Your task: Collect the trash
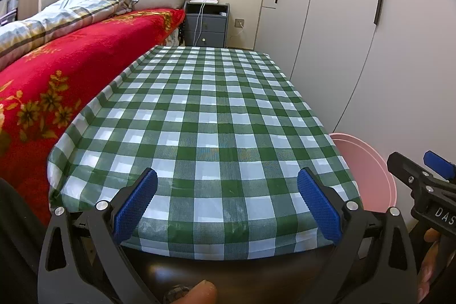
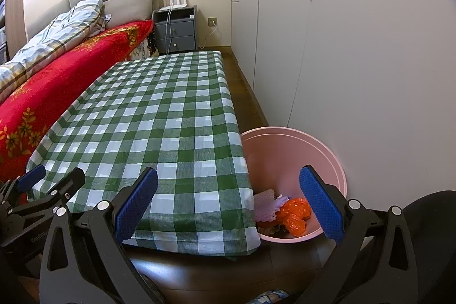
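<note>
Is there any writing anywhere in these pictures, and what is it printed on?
"DAS": white letters on the right gripper body, cut off at the frame edge in the left wrist view.
Embossed lettering on the left gripper body in the right wrist view: too faint to read.
Nothing else carries readable text.

The checked table top [image 2: 159, 116] is lying flat with room to pass over it, while the red bed [image 2: 57, 79] is closing in its left side and the pink bin [image 2: 322, 150] and white cupboard [image 2: 370, 61] are crowding its right.

Right hand-held gripper [image 1: 419, 170] body reads "DAS", cut off.
</note>
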Demonstrator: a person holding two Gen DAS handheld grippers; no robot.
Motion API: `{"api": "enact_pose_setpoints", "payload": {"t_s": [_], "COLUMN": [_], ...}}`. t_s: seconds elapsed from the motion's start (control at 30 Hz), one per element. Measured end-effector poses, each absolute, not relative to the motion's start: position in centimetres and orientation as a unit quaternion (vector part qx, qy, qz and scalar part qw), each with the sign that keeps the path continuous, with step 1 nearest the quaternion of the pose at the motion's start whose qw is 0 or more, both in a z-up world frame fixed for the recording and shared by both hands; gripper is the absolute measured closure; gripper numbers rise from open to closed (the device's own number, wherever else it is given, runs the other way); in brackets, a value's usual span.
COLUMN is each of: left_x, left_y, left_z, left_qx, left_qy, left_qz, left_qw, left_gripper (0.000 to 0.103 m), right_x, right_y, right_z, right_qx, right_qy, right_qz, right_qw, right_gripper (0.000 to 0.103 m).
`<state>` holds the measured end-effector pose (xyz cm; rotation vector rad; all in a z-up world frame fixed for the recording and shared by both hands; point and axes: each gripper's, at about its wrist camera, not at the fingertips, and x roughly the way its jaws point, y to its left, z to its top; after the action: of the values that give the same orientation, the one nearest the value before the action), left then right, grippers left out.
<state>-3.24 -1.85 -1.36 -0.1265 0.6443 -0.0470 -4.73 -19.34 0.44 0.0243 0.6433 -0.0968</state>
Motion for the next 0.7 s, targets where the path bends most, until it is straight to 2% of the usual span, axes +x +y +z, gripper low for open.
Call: {"api": "enact_pose_setpoints", "payload": {"t_s": [0.7], "left_x": [-3.17], "left_y": [-1.67], "left_z": [-1.58], "left_qx": [-0.064], "left_qy": [0.316], "left_qz": [-0.024], "left_qw": [0.946], "left_gripper": [0.008], "right_x": [-4.90], "right_y": [-19.09], "right_z": [0.51], "right_qx": [0.011], "right_qy": [0.316], "right_qz": [-0.047], "right_qw": [0.948], "right_gripper": [0.005]}}
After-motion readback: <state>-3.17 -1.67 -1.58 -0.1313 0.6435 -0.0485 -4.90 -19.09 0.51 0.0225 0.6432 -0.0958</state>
